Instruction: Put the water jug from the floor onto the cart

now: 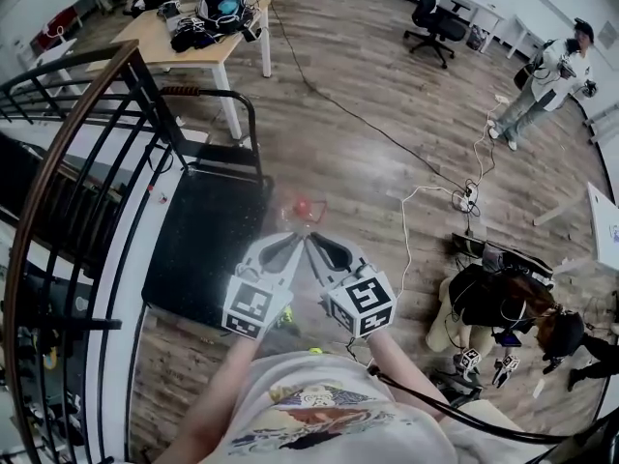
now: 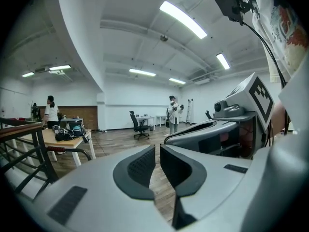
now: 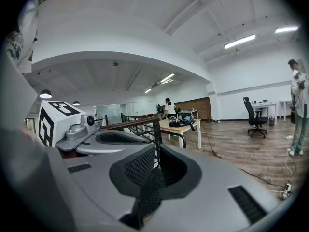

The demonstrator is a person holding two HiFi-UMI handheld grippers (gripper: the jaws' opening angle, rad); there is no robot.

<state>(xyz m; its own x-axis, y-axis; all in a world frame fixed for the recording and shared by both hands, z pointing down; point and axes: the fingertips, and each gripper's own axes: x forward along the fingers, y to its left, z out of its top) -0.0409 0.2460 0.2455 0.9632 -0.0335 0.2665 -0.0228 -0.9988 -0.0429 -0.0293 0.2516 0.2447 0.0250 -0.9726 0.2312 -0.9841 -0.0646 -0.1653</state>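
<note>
The left gripper [image 1: 293,242] and the right gripper [image 1: 315,242] are held side by side at the centre of the head view. Their tips nearly meet, and their square-marker cubes [image 1: 253,307] sit lower in the frame, near the person's shirt.

In the left gripper view, the fingers [image 2: 143,166] of the left gripper [image 2: 157,151] are drawn together with only a sliver of floor showing between them, and nothing is held. The right gripper [image 3: 155,151] is the same in its own view: its ribbed dark fingers [image 3: 140,166] are closed on nothing.

The black flat platform cart [image 1: 208,230] stands left of centre on the brown wood-plank floor [image 1: 387,95]. Its deck is bare and its curved black push handle [image 1: 227,100] is at the upper end.

Just above the fingertips and just right of the cart's edge, a small red spot [image 1: 303,206] shows inside a faint blurred patch on the floor. It is too blurred to tell whether this is the water jug, and no view shows the jug clearly.

A dark metal railing with a brown handrail [image 1: 58,162] curves down the left side. At the upper left is a light wooden tabletop [image 1: 208,48] carrying dark bags. A black office chair [image 1: 432,17] stands at the top, a person in pale clothes [image 1: 551,80] is at the upper right, and black bags [image 1: 493,298] lie at the lower right.
</note>
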